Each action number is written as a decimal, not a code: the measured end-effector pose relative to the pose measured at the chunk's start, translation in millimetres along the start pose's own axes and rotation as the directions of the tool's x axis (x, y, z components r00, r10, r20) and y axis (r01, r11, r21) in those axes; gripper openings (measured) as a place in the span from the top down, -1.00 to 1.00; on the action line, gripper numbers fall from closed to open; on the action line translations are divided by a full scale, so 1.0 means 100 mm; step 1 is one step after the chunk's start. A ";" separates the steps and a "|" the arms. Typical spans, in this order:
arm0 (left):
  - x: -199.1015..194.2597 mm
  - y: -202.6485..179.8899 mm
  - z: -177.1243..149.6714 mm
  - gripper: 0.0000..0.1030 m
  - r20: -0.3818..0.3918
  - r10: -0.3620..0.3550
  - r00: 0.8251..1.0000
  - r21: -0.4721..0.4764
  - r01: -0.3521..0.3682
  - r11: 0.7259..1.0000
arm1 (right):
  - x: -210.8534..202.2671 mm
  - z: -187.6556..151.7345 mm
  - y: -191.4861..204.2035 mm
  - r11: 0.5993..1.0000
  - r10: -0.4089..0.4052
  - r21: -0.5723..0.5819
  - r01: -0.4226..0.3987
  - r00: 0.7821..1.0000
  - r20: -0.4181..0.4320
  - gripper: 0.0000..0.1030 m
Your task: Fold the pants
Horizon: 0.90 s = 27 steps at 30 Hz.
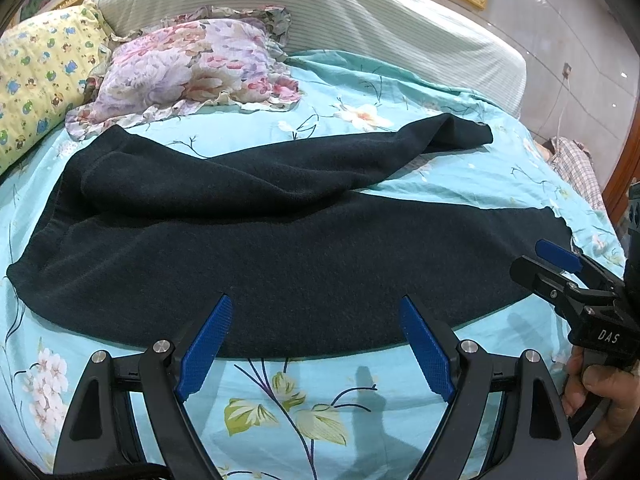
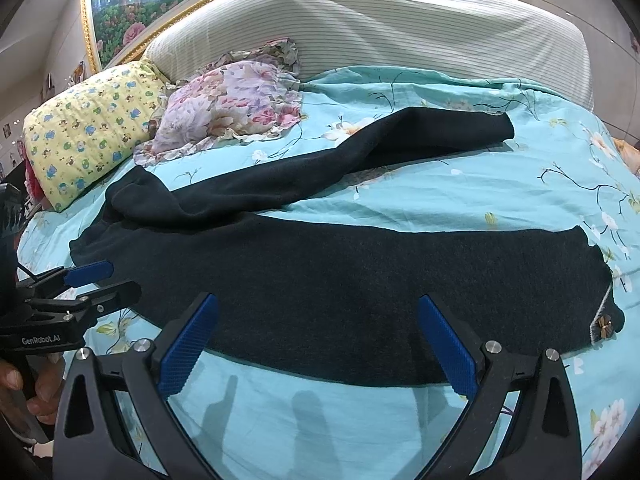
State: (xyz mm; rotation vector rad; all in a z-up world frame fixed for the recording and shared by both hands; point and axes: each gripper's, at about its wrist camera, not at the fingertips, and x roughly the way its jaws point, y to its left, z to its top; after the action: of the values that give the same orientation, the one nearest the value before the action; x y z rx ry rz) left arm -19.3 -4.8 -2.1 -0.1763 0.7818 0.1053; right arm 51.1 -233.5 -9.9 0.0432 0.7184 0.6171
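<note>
On teal floral bedsheet [image 1: 420, 84] | dark pants [image 1: 280, 256] spread flat, near leg straight, far leg angled toward headboard [image 1: 360, 12], waist left | left gripper [image 1: 316, 320] spread wide, empty, above near hem edge | right gripper [image 2: 316, 320] spread wide, empty | pillows [image 2: 224, 100] far left | small ornament on right cuff, unclear.

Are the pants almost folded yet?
Not yet. The pants are laid out on the bed, legs apart, with the far leg rumpled. No fold shows. The left gripper and right gripper hover open over the near edge, holding nothing. All the folding is left.
</note>
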 end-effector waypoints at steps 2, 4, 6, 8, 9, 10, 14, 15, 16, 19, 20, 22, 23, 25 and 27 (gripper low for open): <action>0.01 0.00 0.00 -0.67 -0.003 -0.004 1.000 -0.004 0.004 1.000 | 0.00 0.00 -0.01 1.000 -0.001 0.004 0.001 1.000 -0.002 -0.94; 0.01 0.00 0.00 -0.67 -0.006 -0.006 1.000 -0.006 0.006 1.000 | 0.01 0.01 -0.02 1.000 -0.003 0.005 0.003 1.000 -0.002 -0.94; 0.02 -0.01 0.00 -0.67 -0.010 -0.009 1.000 -0.005 0.009 1.000 | 0.00 0.02 -0.05 1.000 -0.003 0.017 0.003 1.000 0.001 -0.94; 0.03 -0.02 0.00 -0.67 -0.015 -0.012 1.000 -0.004 0.012 1.000 | 0.00 0.03 -0.07 1.000 -0.001 0.029 0.001 1.000 0.001 -0.94; 0.04 -0.02 0.00 -0.67 -0.018 -0.014 1.000 -0.003 0.014 1.000 | -0.01 0.03 -0.09 0.999 -0.004 0.036 0.004 1.000 0.002 -0.94; 0.04 -0.03 0.00 -0.67 -0.019 -0.014 1.000 -0.002 0.014 1.000 | -0.01 0.04 -0.10 0.999 -0.005 0.040 0.005 1.000 0.003 -0.94; 0.06 -0.04 0.00 -0.67 -0.026 -0.019 0.999 -0.002 0.019 1.000 | -0.03 0.05 -0.13 0.998 -0.010 0.054 0.009 1.000 0.007 -0.94; 0.06 -0.04 0.00 -0.67 -0.028 -0.020 0.999 -0.002 0.020 1.000 | -0.03 0.05 -0.14 0.998 -0.011 0.058 0.010 1.000 0.008 -0.94; 0.06 -0.04 0.00 -0.67 -0.029 -0.022 0.999 -0.003 0.022 1.000 | -0.03 0.06 -0.15 0.998 -0.012 0.060 0.011 1.000 0.006 -0.94; 0.07 -0.04 0.01 -0.67 -0.032 -0.025 0.999 -0.002 0.025 1.000 | -0.03 0.06 -0.16 0.998 -0.013 0.066 0.013 1.000 0.005 -0.94; 0.07 -0.05 0.02 -0.67 -0.034 -0.026 0.999 0.000 0.026 1.000 | -0.03 0.06 -0.16 0.998 -0.013 0.067 0.012 1.000 0.005 -0.94; 0.07 -0.05 0.04 -0.68 -0.035 -0.031 0.999 0.004 0.031 0.999 | -0.03 0.07 -0.17 0.997 -0.014 0.069 0.014 1.000 0.004 -0.94; 0.07 -0.05 0.05 -0.68 -0.035 -0.032 0.999 0.008 0.033 0.999 | -0.04 0.07 -0.17 0.997 -0.015 0.069 0.015 1.000 0.005 -0.94; 0.08 -0.07 0.08 -0.68 -0.034 -0.034 0.999 0.017 0.034 0.999 | -0.04 0.09 -0.19 0.997 -0.017 0.073 0.017 1.000 0.006 -0.94; 0.09 -0.09 0.11 -0.68 -0.037 -0.037 0.999 0.026 0.038 0.999 | -0.05 0.13 -0.22 0.996 -0.027 0.080 0.026 1.000 0.008 -0.94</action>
State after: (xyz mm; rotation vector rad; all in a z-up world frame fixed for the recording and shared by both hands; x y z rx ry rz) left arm -3.7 -11.2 0.1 -0.1674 0.8158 0.0564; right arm 67.9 -252.2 -2.6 0.1100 0.7332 0.5622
